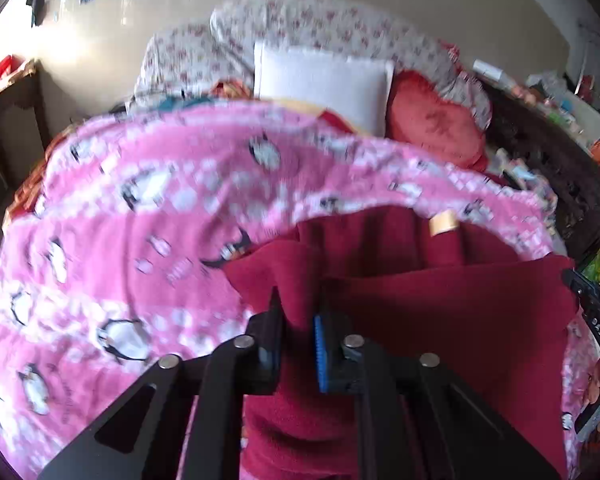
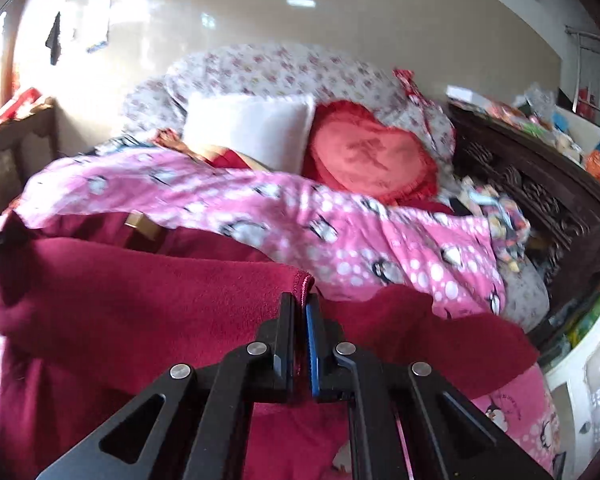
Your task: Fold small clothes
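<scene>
Gripping one maroon garment [image 1: 440, 312] are two grippers, left [image 1: 298, 312] and right [image 2: 302, 304], fingers clenched on its fabric.

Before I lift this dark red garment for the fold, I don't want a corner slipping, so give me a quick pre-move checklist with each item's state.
1. Left gripper pinching the dark red garment: ok, cloth bunched between its pads.
2. Right gripper on the hemmed edge: ok, jaws closed on it.
3. Fabric taut between the two grips: cannot tell.
4. Tan label clear of the grips: ok.
5. Pink penguin blanket not caught in either grip: ok.
6. Garment lying flat: not ok, it is rumpled.
</scene>
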{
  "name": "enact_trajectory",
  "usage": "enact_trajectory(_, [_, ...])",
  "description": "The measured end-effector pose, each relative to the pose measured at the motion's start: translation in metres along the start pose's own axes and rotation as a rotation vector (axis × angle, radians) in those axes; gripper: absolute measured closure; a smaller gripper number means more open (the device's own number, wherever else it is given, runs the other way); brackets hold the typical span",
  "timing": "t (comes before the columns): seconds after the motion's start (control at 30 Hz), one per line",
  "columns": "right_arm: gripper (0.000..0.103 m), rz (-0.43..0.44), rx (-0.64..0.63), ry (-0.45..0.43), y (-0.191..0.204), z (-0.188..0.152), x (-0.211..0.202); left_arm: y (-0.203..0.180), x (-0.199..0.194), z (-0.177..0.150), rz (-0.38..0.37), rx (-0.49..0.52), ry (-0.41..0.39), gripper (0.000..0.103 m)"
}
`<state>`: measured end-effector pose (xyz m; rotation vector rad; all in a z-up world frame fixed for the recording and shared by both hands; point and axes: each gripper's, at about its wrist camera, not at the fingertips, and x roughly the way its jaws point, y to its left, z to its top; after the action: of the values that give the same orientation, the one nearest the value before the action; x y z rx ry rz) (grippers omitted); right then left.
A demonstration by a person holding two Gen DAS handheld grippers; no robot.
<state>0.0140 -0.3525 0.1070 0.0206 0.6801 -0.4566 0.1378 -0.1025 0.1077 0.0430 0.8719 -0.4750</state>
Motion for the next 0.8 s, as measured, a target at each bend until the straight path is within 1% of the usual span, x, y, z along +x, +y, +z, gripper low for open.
enact_trajectory(0.03, [0.098,-0.019,-0.002,0.024,0.001,-0.002,0.016,0.002,0.005,0.0,0.003,-0.01,0.012,0.084])
enact_trajectory(0.1, [0.097,-0.018,0.008,0.07,0.0,-0.007,0.032,0.008,0.001,-0.002,-0.014,-0.035,0.004,0.075])
enact_trajectory(0.13, [0.092,-0.017,0.01,0.082,-0.001,-0.01,0.034,0.012,-0.004,-0.002,-0.028,-0.048,-0.001,0.063])
enact_trajectory(0.17, [0.083,-0.016,0.027,0.089,-0.005,-0.01,0.031,0.017,-0.012,-0.003,-0.036,-0.059,-0.006,0.049])
enact_trajectory(0.2, [0.076,0.006,0.053,0.082,-0.009,-0.011,0.024,0.023,-0.022,-0.005,-0.04,-0.066,-0.023,0.043])
enact_trajectory(0.23, [0.061,0.031,0.073,0.071,-0.012,-0.013,0.016,0.027,-0.032,-0.008,-0.041,-0.066,-0.048,0.037])
enact_trajectory(0.27, [0.042,0.067,0.093,0.056,-0.015,-0.014,0.005,0.032,-0.044,-0.013,-0.03,-0.063,-0.071,0.032])
enact_trajectory(0.3, [0.036,0.094,0.103,0.04,-0.016,-0.014,-0.005,0.035,-0.049,-0.016,-0.016,-0.06,-0.078,0.031])
enact_trajectory(0.33, [0.033,0.122,0.104,0.025,-0.013,-0.015,-0.015,0.037,-0.054,-0.022,-0.003,-0.052,-0.079,0.03])
enact_trajectory(0.4, [0.033,0.206,0.075,0.017,0.0,-0.018,-0.03,0.036,-0.054,-0.032,0.009,-0.039,-0.057,0.03])
enact_trajectory(0.47, [0.034,0.228,0.035,0.03,0.015,-0.02,-0.029,0.035,-0.043,-0.044,0.01,-0.048,-0.014,0.03])
enact_trajectory(0.5, [0.036,0.217,0.025,0.031,0.019,-0.021,-0.027,0.033,-0.034,-0.049,0.013,-0.054,0.017,0.03])
enact_trajectory(0.53, [0.045,0.193,0.017,0.04,0.024,-0.023,-0.018,0.032,-0.025,-0.053,0.033,-0.06,0.047,0.03])
enact_trajectory(0.57, [0.056,0.18,0.024,0.057,0.025,-0.025,-0.01,0.031,-0.014,-0.056,0.068,-0.07,0.073,0.03])
enact_trajectory(0.6, [0.058,0.158,0.046,0.098,0.023,-0.028,0.004,0.032,-0.006,-0.057,0.089,-0.078,0.08,0.03])
enact_trajectory(0.63, [0.061,0.148,0.054,0.117,0.02,-0.03,0.012,0.033,0.0,-0.058,0.091,-0.086,0.092,0.03])
enact_trajectory(0.67, [0.062,0.135,0.044,0.116,0.019,-0.031,0.016,0.035,0.003,-0.057,0.085,-0.102,0.112,0.03])
enact_trajectory(0.7, [0.062,0.129,0.036,0.114,0.018,-0.03,0.015,0.037,0.002,-0.055,0.082,-0.12,0.12,0.03])
enact_trajectory(0.73, [0.062,0.119,0.027,0.117,0.017,-0.028,0.009,0.038,-0.003,-0.053,0.083,-0.131,0.108,0.03])
enact_trajectory(0.8, [0.06,0.134,0.031,0.101,0.012,-0.027,-0.008,0.034,-0.022,-0.047,0.087,-0.12,0.041,0.03])
